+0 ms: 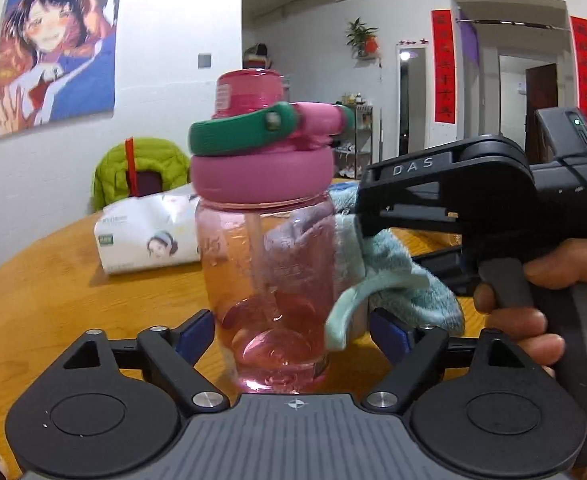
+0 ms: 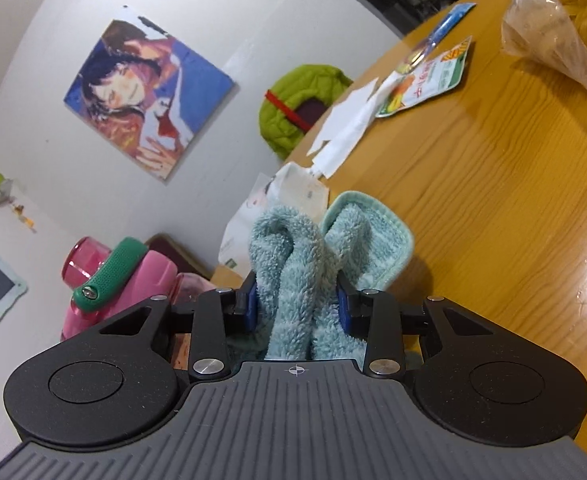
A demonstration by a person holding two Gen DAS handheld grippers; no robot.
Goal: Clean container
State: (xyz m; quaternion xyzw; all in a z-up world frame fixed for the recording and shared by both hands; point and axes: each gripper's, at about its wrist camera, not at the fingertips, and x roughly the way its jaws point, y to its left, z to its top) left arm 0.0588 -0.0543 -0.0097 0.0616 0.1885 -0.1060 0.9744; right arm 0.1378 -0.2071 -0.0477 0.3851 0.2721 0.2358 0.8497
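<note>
- Left gripper (image 1: pixel 291 336) is clamping the pink bottle (image 1: pixel 267 264) low on its body, blue pads on either side of the base. Judging: that's steadying it so the wiping side can press w/o tipping it.
- Bottle is standing roughly upright, leaning a little, over the wooden table (image 1: pixel 53 292). Can't tell if its base is resting on the wood or being held just clear.
- Right gripper (image 2: pixel 297 308) is pinching a bunched teal cloth (image 2: pixel 305 264) between its pads, folds sticking out ahead of the jaws. Prob bunched like that to give a thick soft wad for rubbing.
- In the left wrist view the cloth is lying against the bottle's right side, below the lid, w/ a loose end hanging down near the base. A hand (image 1: pixel 533 312) is squeezing the right tool's trigger.
- Looks like the outside wall is being wiped; how far along, can't say.
- Bottle itself: clear pink plastic, see-thru, straw running down inside. Pink screw lid (image 1: pixel 261 176) is on, green carry loop (image 1: pixel 241 132) folded across the top, pink spout cap above.
- Interior is looking empty, maybe a few droplets; too blurry to call it clean or dirty.
- Tissue pack (image 1: pixel 149 236) is sitting behind the bottle, well apart from the grip.
</note>
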